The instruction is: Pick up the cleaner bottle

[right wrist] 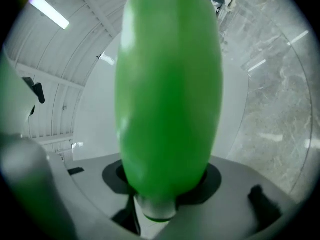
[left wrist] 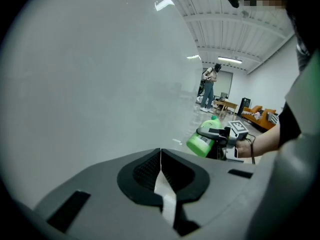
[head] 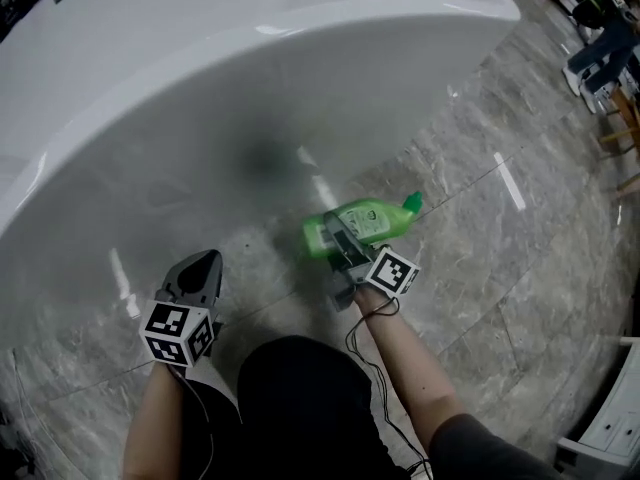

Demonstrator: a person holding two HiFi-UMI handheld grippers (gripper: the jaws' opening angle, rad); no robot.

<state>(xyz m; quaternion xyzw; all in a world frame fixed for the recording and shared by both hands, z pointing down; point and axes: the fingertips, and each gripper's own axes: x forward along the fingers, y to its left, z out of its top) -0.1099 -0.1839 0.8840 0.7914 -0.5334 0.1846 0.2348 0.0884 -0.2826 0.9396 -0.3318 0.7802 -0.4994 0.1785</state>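
**Item: cleaner bottle** [head: 365, 222]. Green plastic with a green cap [head: 411, 203]. It sits centre-right in the head view and lies sideways, with the cap towards the right of the frame. It appears to be lifted clear of the floor [head: 520, 258], so the pick-up looks all but complete.

**Holder: right claw** [head: 338, 236]. It is clamped across the bottle's body near the end away from the cap. In the right gripper view the green body fills the middle of the frame, wedged between the two jaws. The grip sits on the widest part, probably so the smooth plastic cannot slide out.

**Spare: left claw** [left wrist: 160, 166]. The jaws are pressed together with nothing between them. It sits lower left in the head view, well apart from the bottle, and seems to be held aside because one claw is enough for this load.

**Surroundings:**
- White bathtub [head: 250, 68]: fills the upper left of the head view, and its curved wall stands just beside the bottle.
- Floor: grey marble, glossy.
- Person [left wrist: 209, 86]: stands far off, at the right of the left gripper view, with furniture beyond.
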